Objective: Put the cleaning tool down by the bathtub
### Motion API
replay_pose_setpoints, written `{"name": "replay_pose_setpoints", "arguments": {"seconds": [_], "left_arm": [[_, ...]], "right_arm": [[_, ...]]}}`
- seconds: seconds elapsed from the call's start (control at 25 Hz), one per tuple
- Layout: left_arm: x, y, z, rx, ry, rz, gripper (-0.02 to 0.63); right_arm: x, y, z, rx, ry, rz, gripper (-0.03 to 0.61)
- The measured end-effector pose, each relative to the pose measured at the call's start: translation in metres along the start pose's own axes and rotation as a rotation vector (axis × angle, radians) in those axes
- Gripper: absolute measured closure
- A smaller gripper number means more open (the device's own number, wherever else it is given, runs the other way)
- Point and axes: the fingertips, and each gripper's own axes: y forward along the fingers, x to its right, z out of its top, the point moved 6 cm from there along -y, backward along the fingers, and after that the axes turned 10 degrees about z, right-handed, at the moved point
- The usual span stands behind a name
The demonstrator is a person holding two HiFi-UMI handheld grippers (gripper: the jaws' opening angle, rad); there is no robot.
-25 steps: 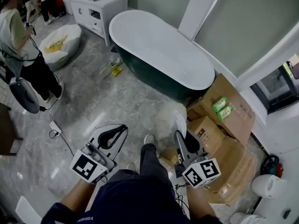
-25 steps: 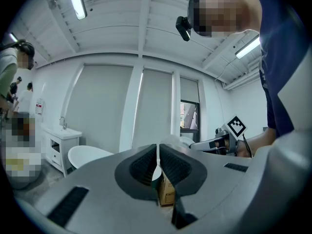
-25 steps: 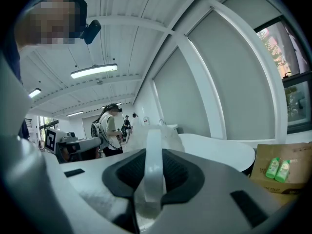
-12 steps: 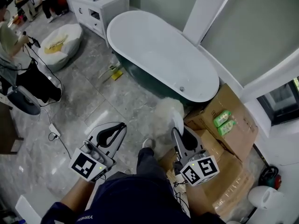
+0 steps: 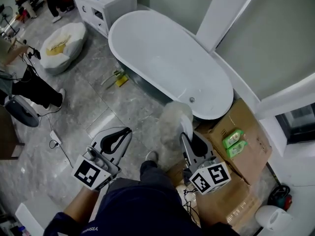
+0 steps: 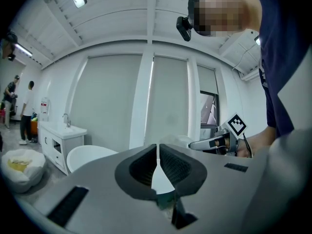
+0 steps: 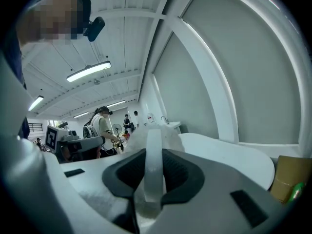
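The cleaning tool is a fluffy white duster on a flat white handle. My right gripper is shut on that handle, and the fluffy head sticks out ahead of the jaws toward the near end of the bathtub. The tub is white inside with a dark outer wall; it also shows as the bathtub just beyond the duster. My left gripper hangs over the grey floor to the left, jaws closed tip to tip with nothing in them.
Flattened cardboard boxes with green packets lie right of the tub, under my right hand. A white vanity and a white bag stand at the far left. A yellow item lies beside the tub. A person stands left.
Both grippers have travelled forward toward the bathtub, which now lies closer in the head view. The duster stays gripped in the right jaws; the left jaws stay closed.
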Motion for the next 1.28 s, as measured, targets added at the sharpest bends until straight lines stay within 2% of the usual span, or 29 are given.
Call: {"name": "replay_pose_setpoints", "arguments": {"seconds": [0.52,0.92,1.28], "left_arm": [[-0.014,0.077,0.001,-0.044,0.005,0.016,0.572],[-0.035,0.107,-0.011,-0.076,-0.020,0.007,0.572],[-0.076,0.135,-0.034,-0.116,-0.024,-0.020,0.572]], "right_arm": [[0.075,0.035,0.016,-0.032,0.009,0.016,0.486],[0.098,0.064,0.010,-0.072,0.014,0.006,0.486],[0.113,0.112,-0.003,-0.111,-0.005,-0.017,0.486]]}}
